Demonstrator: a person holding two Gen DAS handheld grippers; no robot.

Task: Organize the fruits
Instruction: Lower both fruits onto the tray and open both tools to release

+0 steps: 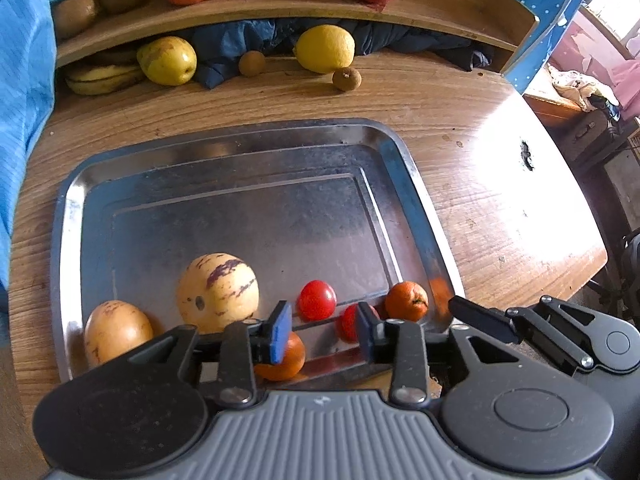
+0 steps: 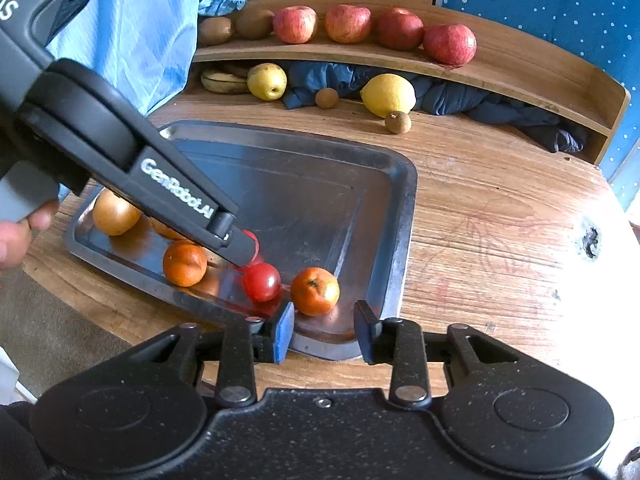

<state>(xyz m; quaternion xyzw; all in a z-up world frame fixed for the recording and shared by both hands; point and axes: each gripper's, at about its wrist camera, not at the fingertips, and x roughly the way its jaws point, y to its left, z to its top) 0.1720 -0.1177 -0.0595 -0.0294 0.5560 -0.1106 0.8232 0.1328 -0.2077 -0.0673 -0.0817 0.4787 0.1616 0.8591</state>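
We are holding the left tool open and empty over the near edge of the metal tray, and the right tool open and empty beside it. In the tray are lying two striped melons, two tomatoes and two tangerines, seemingly unsorted. On the far shelf, apples and kiwis are already sitting in a row. A lemon, a pear and bananas are waiting on the table.

A dark blue cloth lies bunched under the wooden shelf. Light blue fabric hangs at the left. The wooden table has a dark hole.
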